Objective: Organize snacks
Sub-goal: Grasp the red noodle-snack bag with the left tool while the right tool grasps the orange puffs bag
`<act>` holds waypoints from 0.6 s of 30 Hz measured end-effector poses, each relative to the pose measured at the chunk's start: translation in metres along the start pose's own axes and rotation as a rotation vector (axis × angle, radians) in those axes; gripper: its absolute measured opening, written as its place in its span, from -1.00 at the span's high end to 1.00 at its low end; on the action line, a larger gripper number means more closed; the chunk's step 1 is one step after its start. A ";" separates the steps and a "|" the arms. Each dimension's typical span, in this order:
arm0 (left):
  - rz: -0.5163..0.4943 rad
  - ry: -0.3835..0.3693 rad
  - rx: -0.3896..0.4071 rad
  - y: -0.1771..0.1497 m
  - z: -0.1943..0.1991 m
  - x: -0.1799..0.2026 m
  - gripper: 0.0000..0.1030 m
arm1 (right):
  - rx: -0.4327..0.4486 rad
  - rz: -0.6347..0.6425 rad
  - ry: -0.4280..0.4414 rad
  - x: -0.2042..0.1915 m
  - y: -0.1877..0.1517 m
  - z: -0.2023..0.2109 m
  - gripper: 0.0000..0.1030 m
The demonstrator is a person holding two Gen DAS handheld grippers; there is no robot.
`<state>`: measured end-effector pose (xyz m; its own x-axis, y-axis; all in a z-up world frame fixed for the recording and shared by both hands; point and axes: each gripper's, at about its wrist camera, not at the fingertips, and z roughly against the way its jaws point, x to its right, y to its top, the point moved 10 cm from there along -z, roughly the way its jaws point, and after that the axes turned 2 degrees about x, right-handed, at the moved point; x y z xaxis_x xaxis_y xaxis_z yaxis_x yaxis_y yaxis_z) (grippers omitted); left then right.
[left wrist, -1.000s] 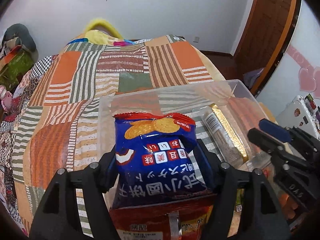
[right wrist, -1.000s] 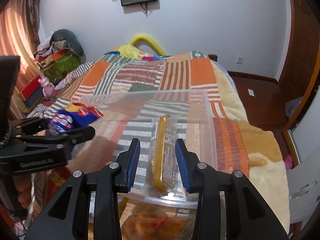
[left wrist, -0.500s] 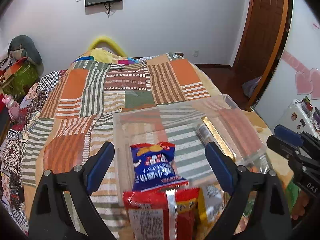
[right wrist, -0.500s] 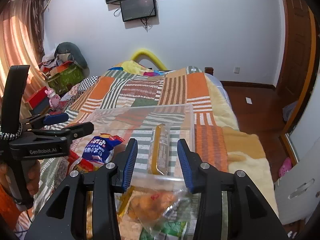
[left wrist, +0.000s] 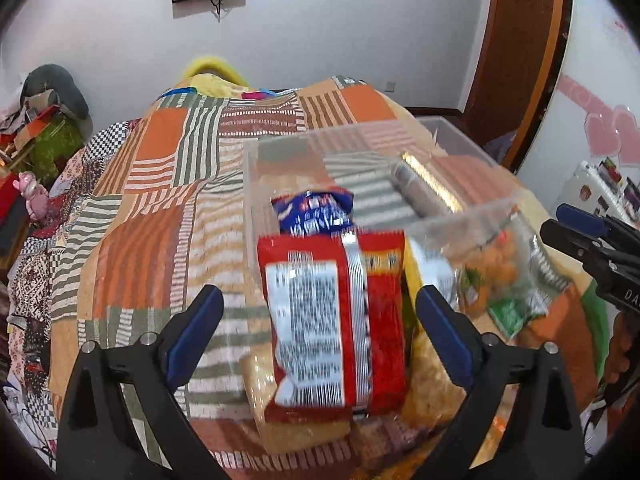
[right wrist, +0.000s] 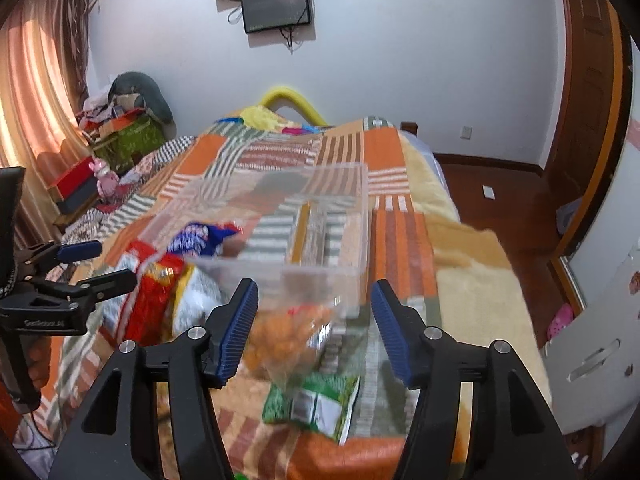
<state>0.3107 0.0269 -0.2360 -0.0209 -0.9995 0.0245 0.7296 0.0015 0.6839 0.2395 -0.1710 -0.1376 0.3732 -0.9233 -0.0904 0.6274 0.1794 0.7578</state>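
Hovering our left gripper [left wrist: 318, 326] with jaws spread wide and empty, we find the red packet [left wrist: 334, 320] lying straight between them on the quilt [left wrist: 160, 184], long axis running away from us toward the bin [left wrist: 460, 210]. Right gripper [right wrist: 314, 328], also spread and empty, stands over the clear bag [right wrist: 288, 332], so left is nearer the red packet.

A patchwork-quilted bed [left wrist: 160, 216] carries a clear bin [left wrist: 256, 184] and loose snack packets [left wrist: 336, 320].
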 end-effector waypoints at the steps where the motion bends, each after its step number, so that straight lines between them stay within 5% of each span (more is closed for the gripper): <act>1: -0.013 0.006 -0.001 -0.004 -0.001 0.002 -0.95 | -0.009 -0.011 0.005 0.000 -0.005 -0.002 -0.16; 5: -0.045 0.040 -0.020 -0.016 -0.010 0.005 -0.95 | -0.047 -0.024 0.017 -0.001 -0.021 -0.010 -0.17; 18: 0.035 -0.038 -0.070 -0.030 -0.042 0.008 -0.88 | -0.142 -0.034 0.049 -0.011 -0.049 -0.036 -0.17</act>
<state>0.3173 0.0177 -0.2873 -0.0196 -0.9969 0.0756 0.7761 0.0325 0.6298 0.2289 -0.1577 -0.1968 0.3812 -0.9125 -0.1483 0.7290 0.1980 0.6553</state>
